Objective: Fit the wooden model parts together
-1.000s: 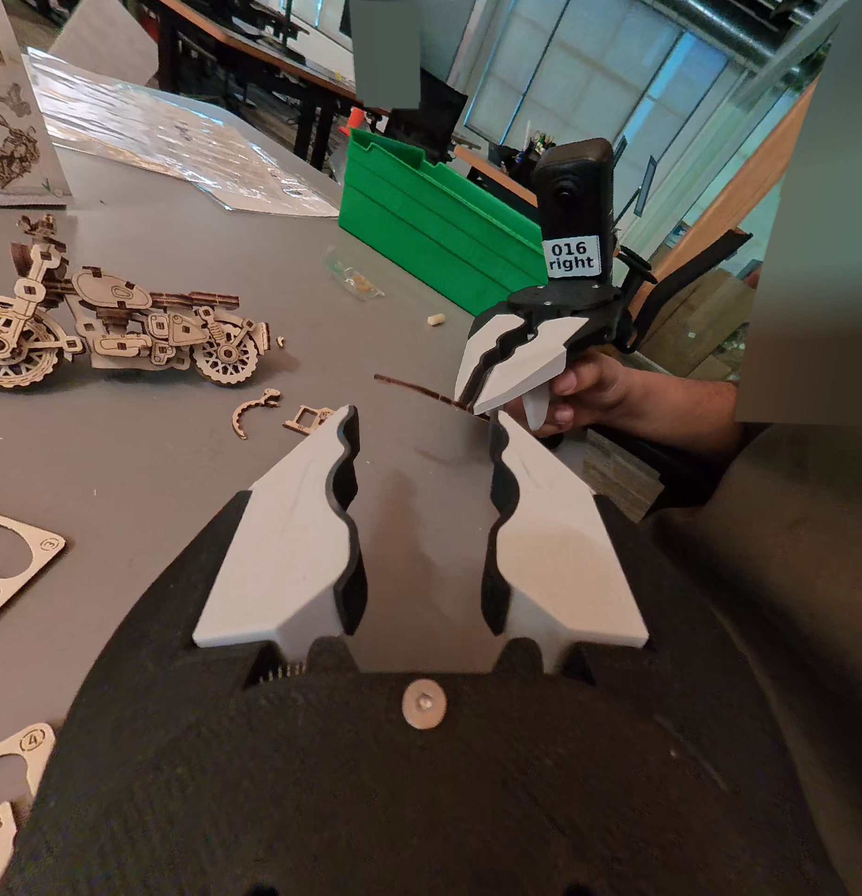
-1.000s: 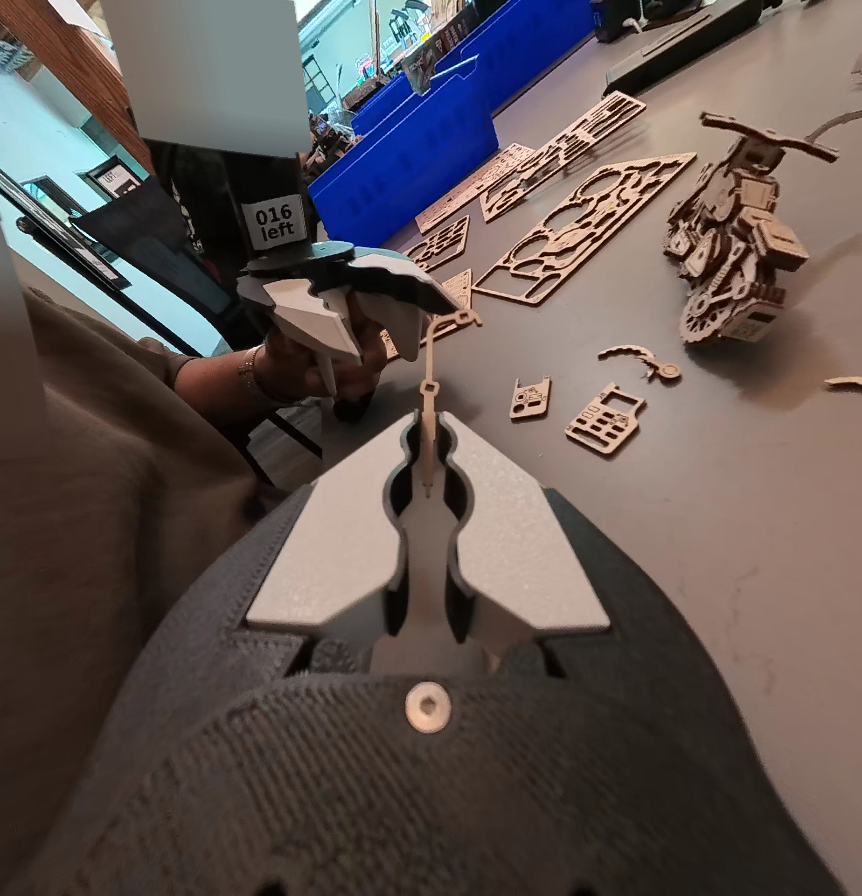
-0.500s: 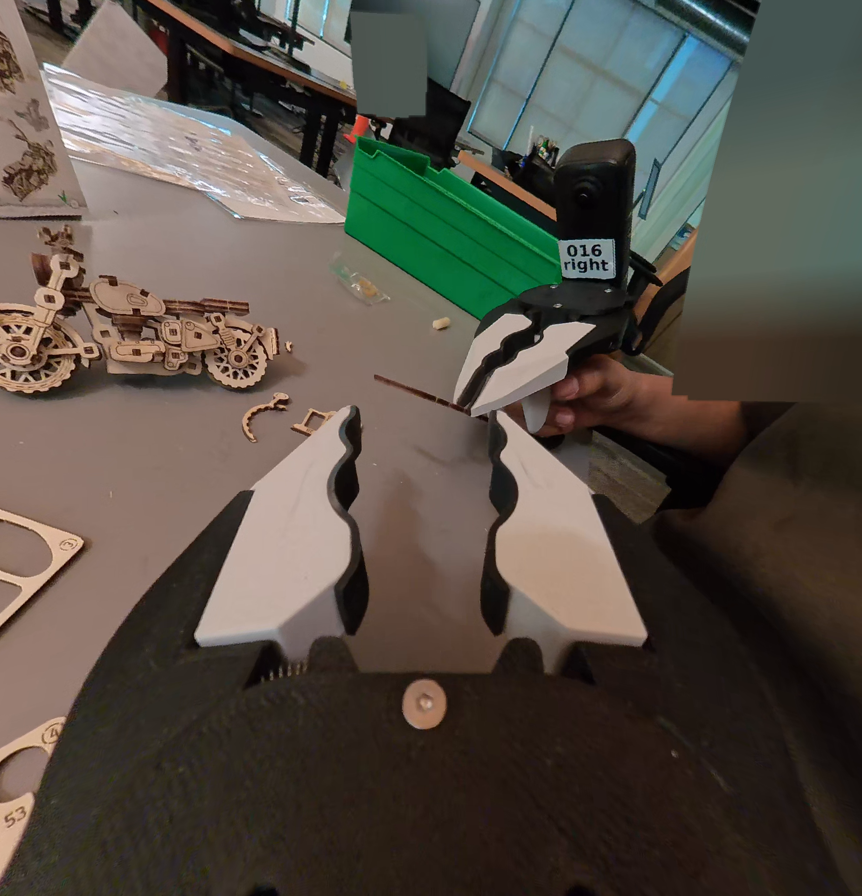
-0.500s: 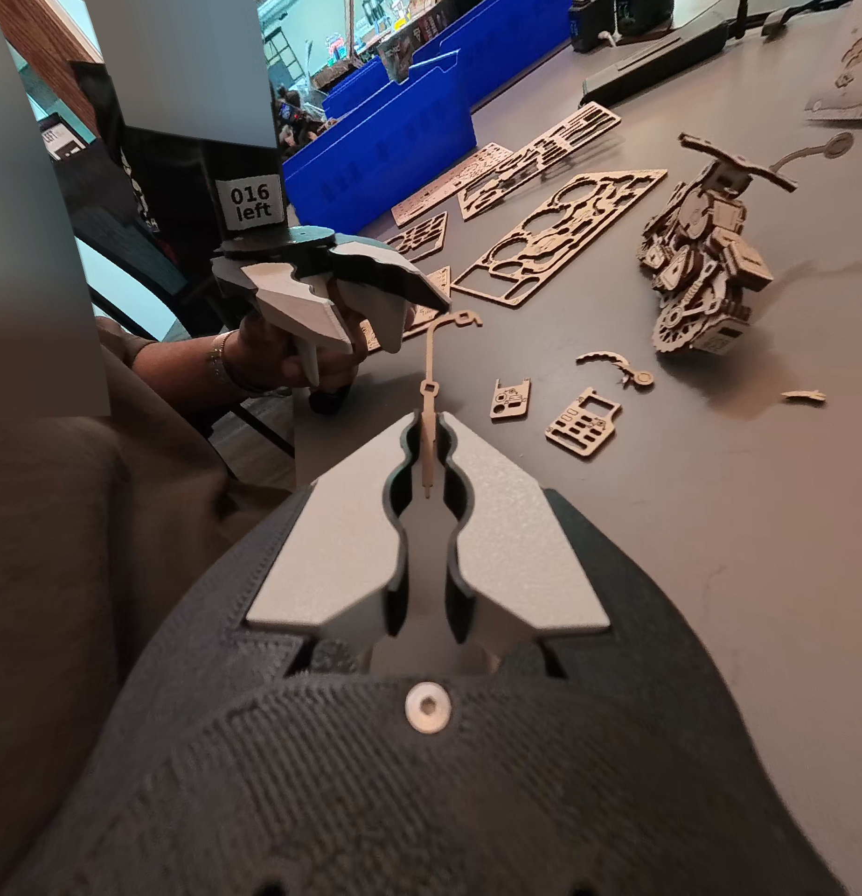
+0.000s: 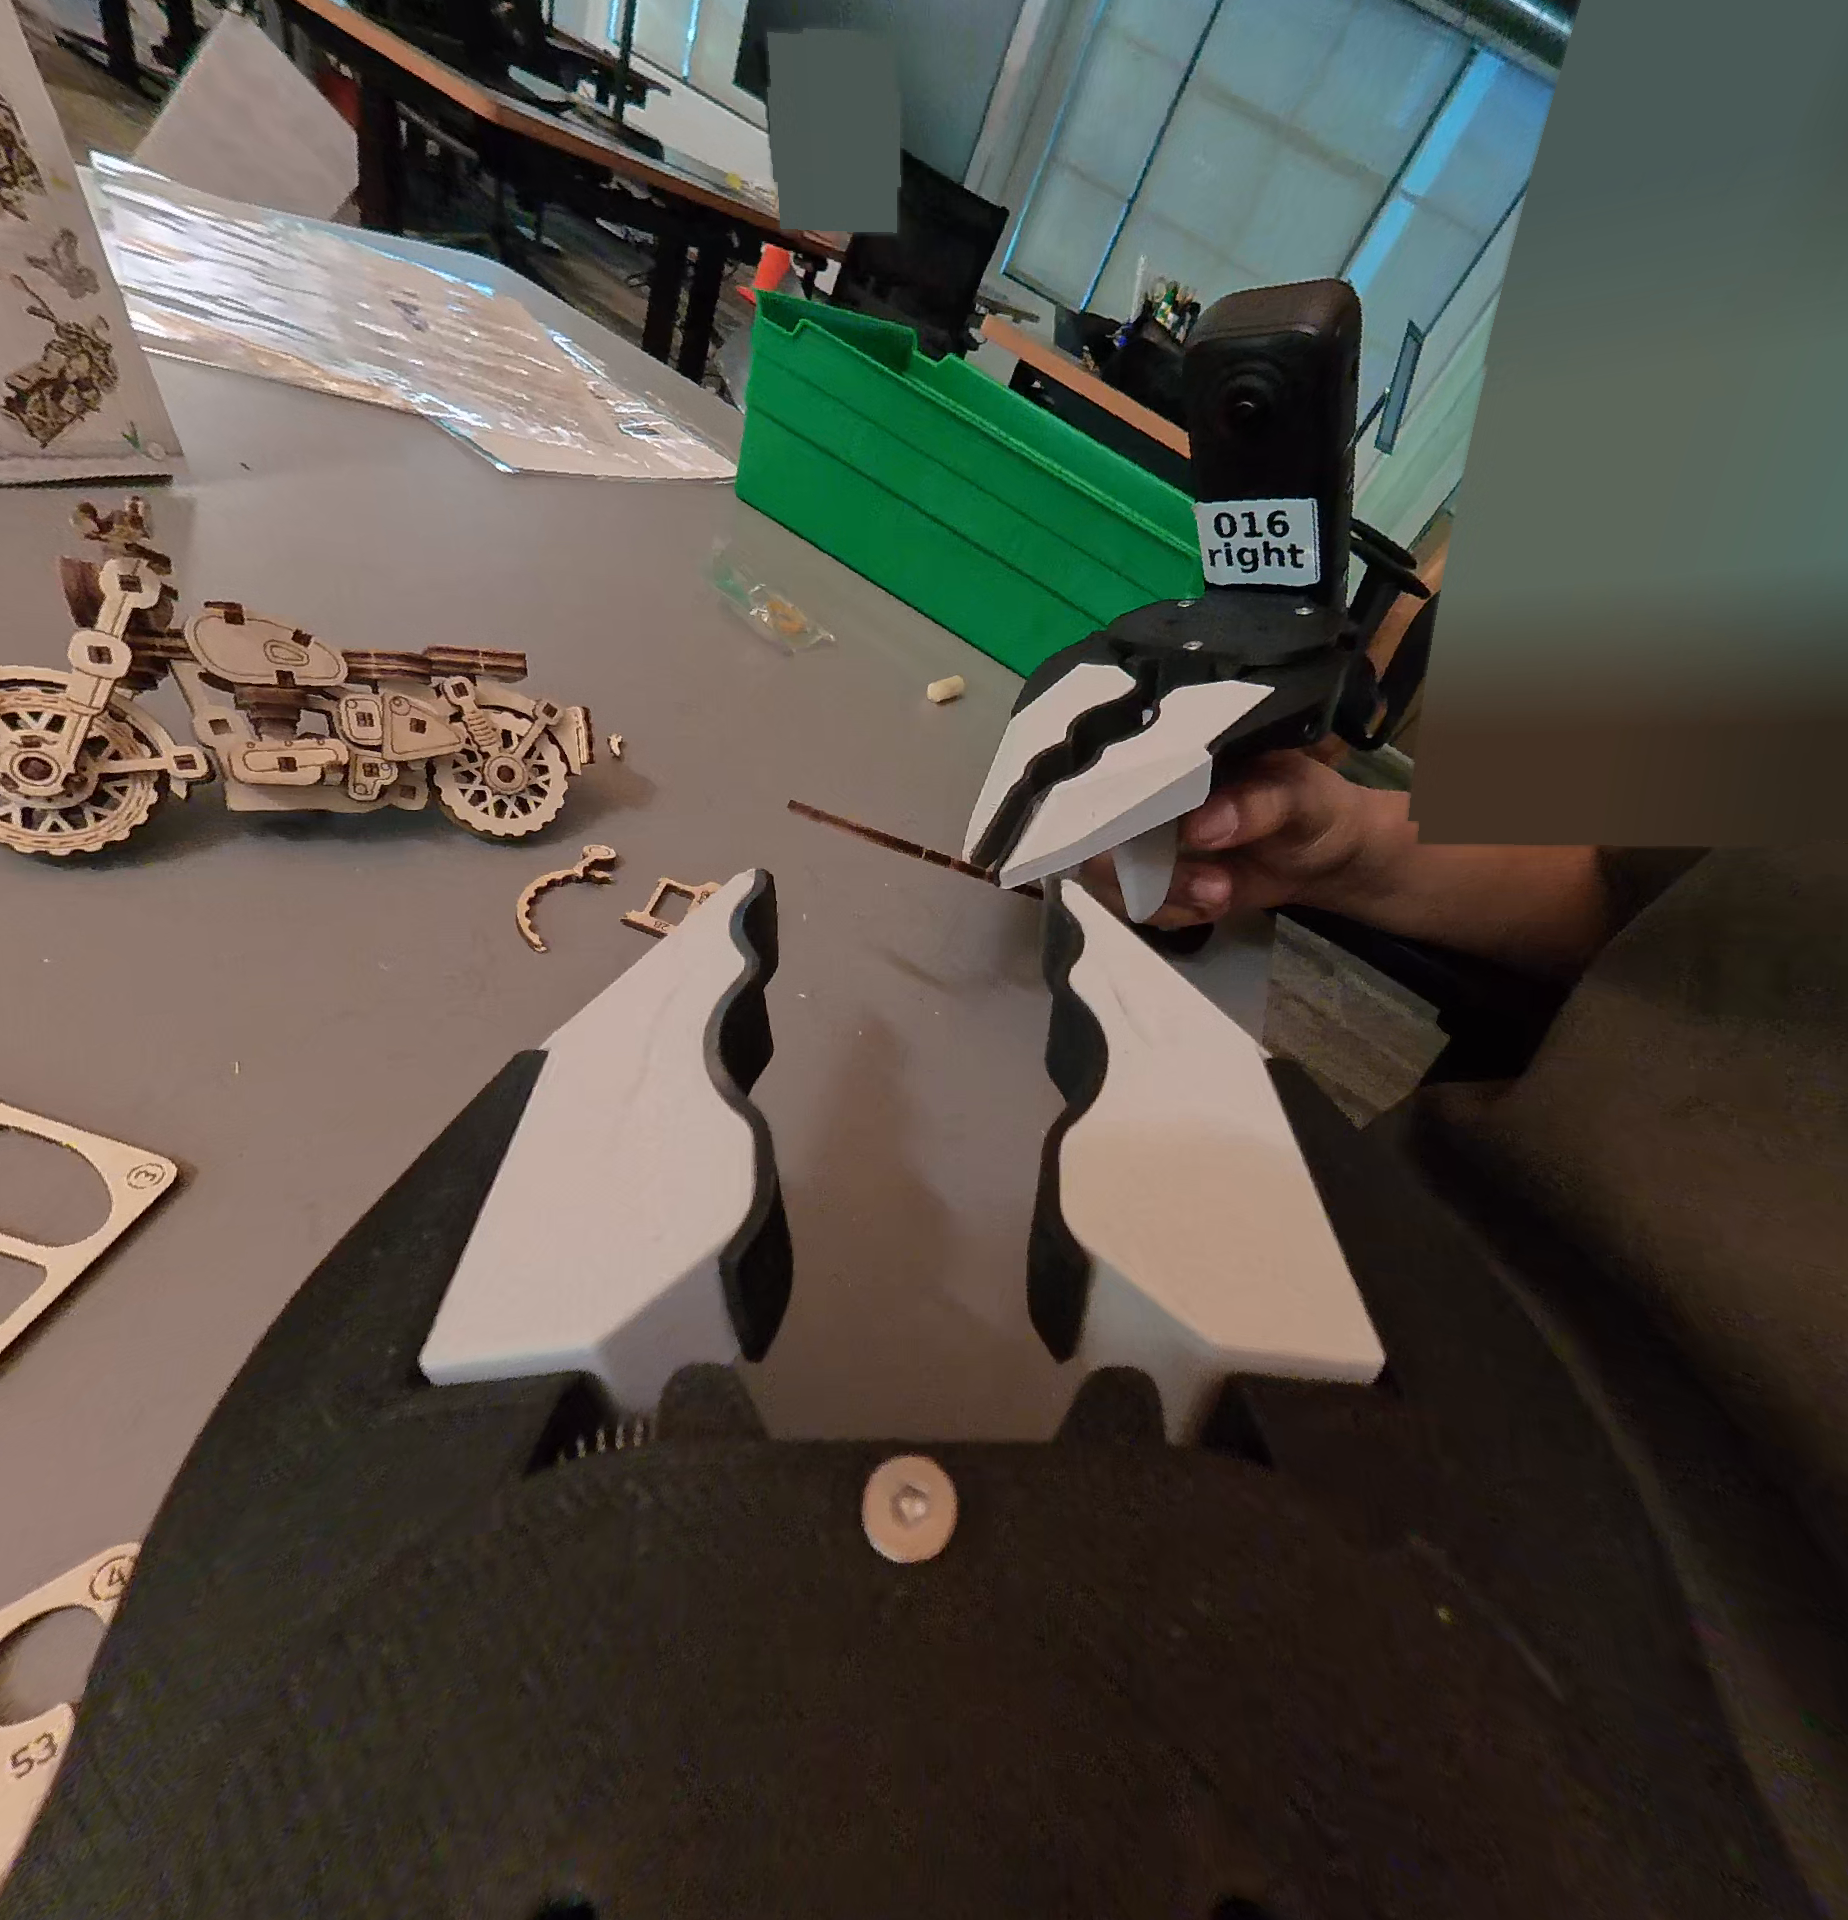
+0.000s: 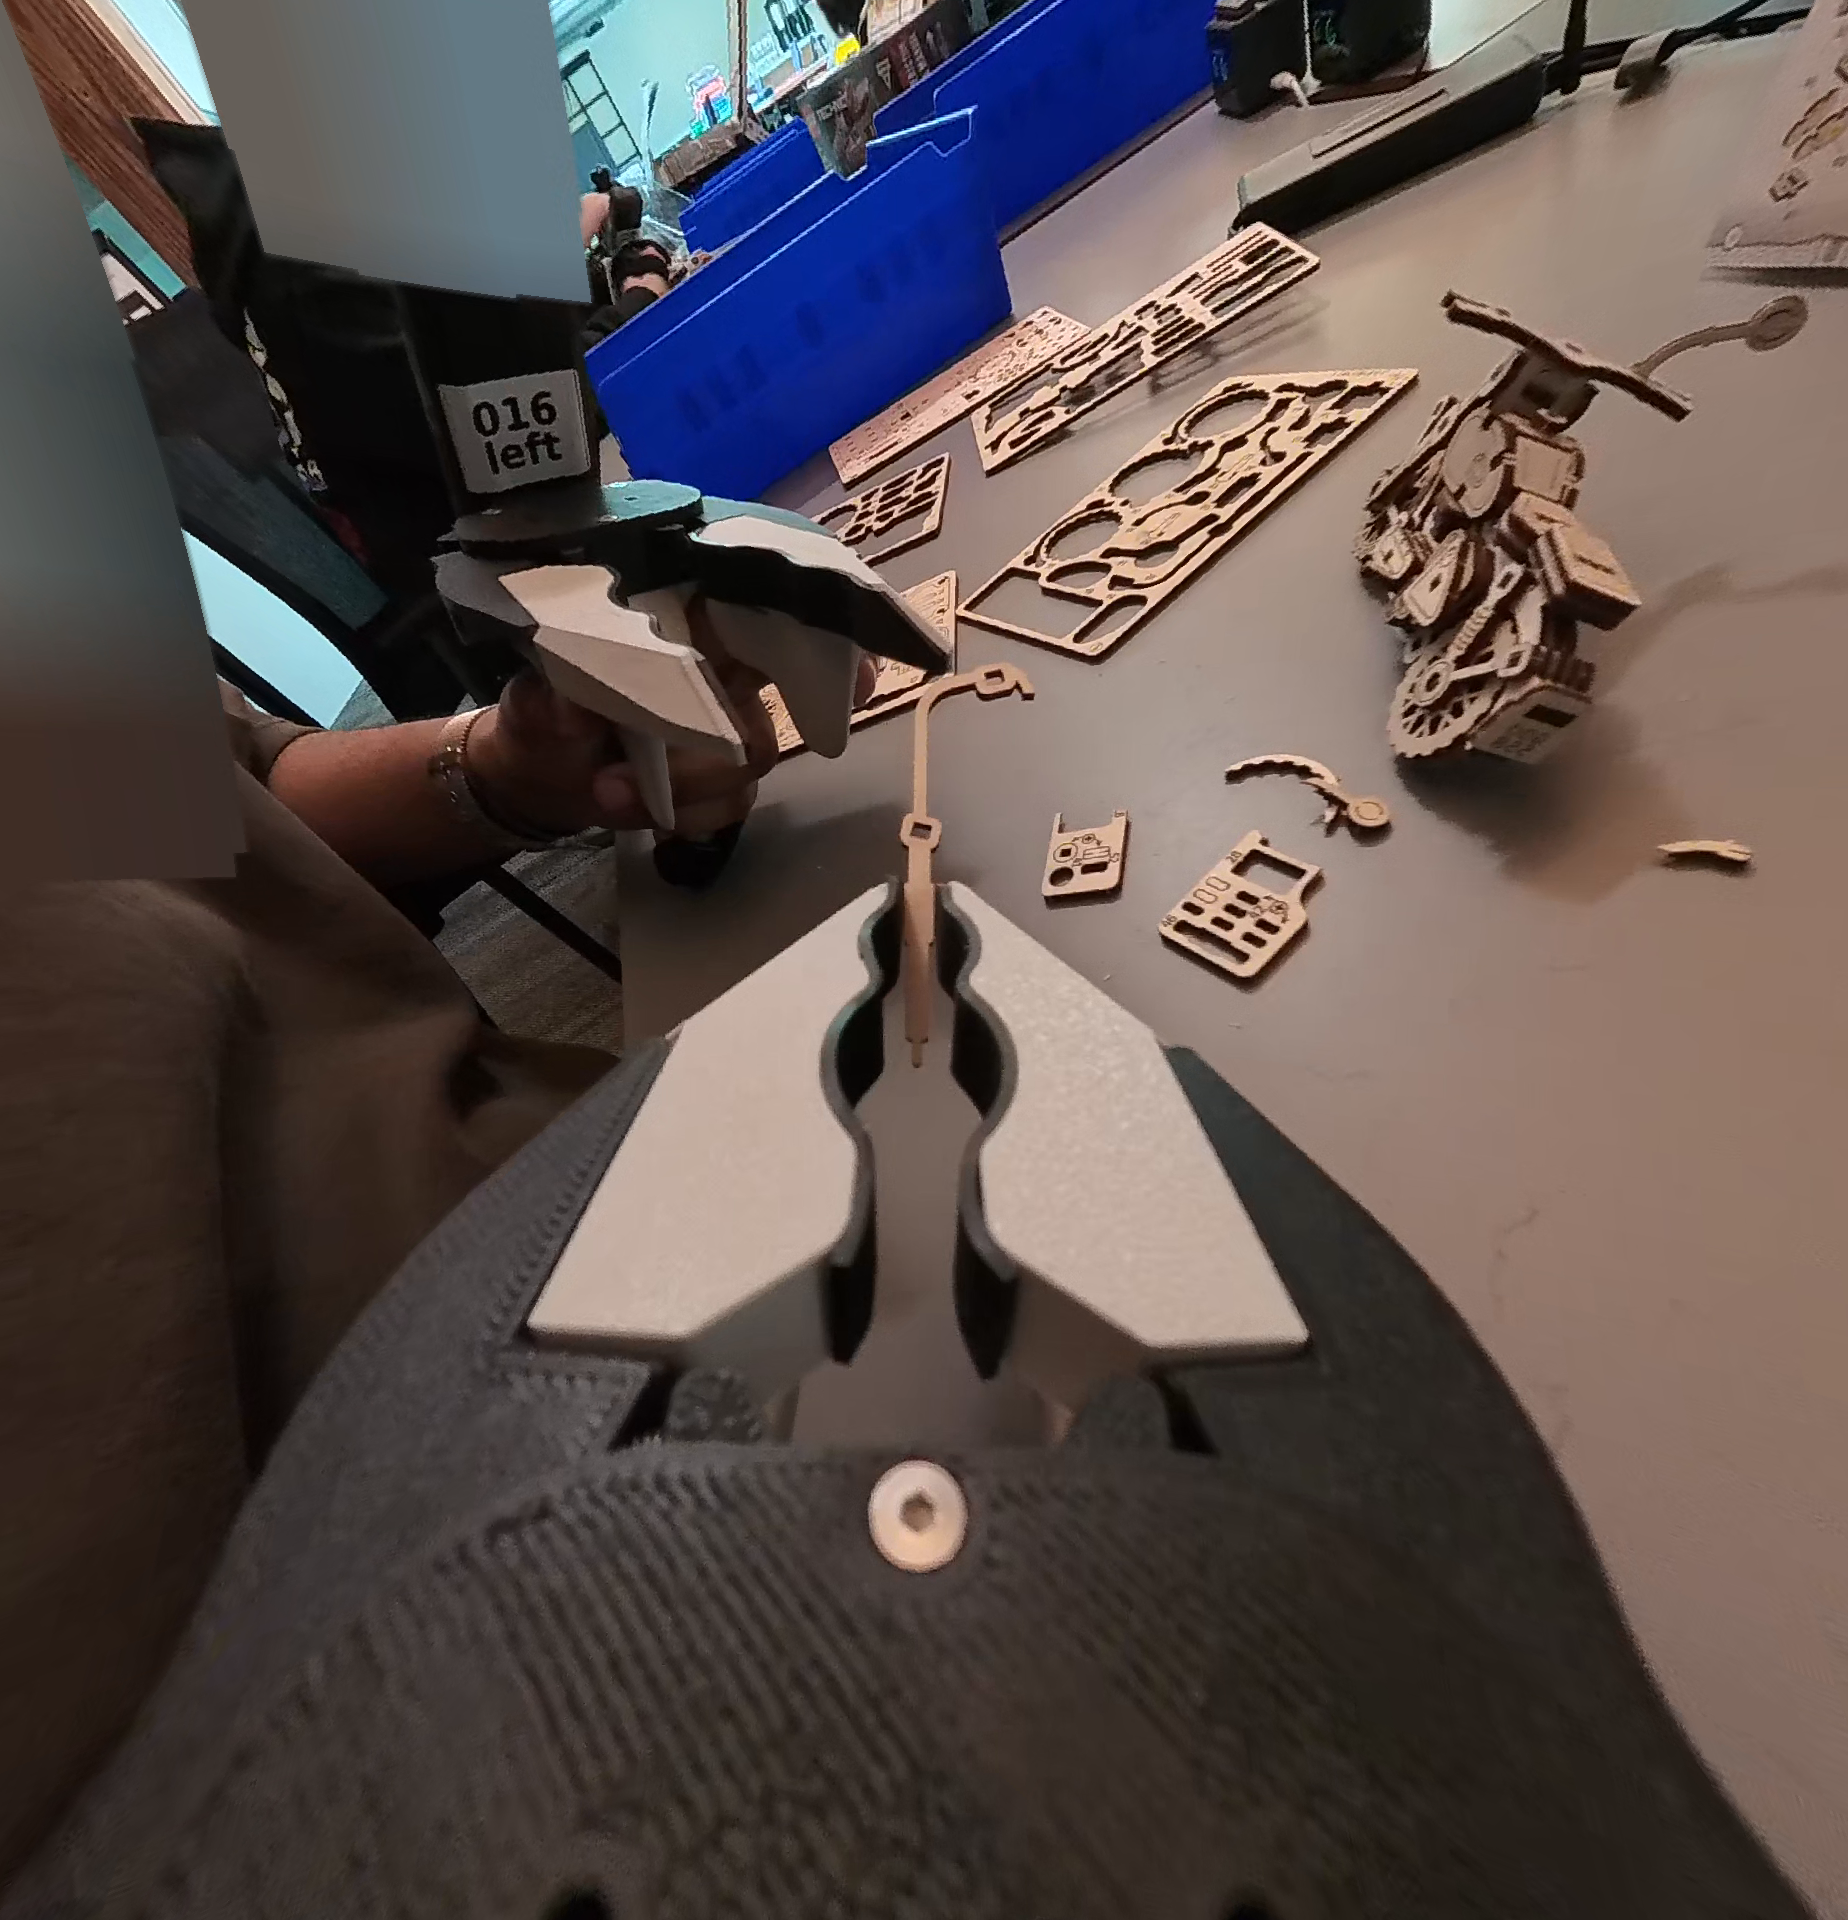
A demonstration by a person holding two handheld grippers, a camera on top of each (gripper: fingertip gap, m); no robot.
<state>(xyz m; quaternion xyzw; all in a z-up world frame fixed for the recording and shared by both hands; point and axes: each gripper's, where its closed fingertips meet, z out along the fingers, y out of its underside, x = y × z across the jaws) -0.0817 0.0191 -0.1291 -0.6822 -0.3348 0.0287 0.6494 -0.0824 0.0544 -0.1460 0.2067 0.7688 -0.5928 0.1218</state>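
My right gripper is shut on a thin wooden lever with a hooked top end, which stands upright above the table's near edge. In the left wrist view the right gripper shows with the lever sticking out to the left. My left gripper is open and empty, just in front of the lever; it also shows in the right wrist view, to the lever's upper left. The wooden motorcycle model stands on the grey table, seen end-on in the right wrist view.
Loose wooden parts lie near the model: a toothed hook, a small plate, a grid piece. Cut-out sheets lie beyond them. A green bin, blue bins and printed sheets stand at the table's far sides. The grippers' ends are close to 5 centimeters from one another.
Both grippers have drifted only slightly. The right gripper still holds the lever and the left stays open beside it.
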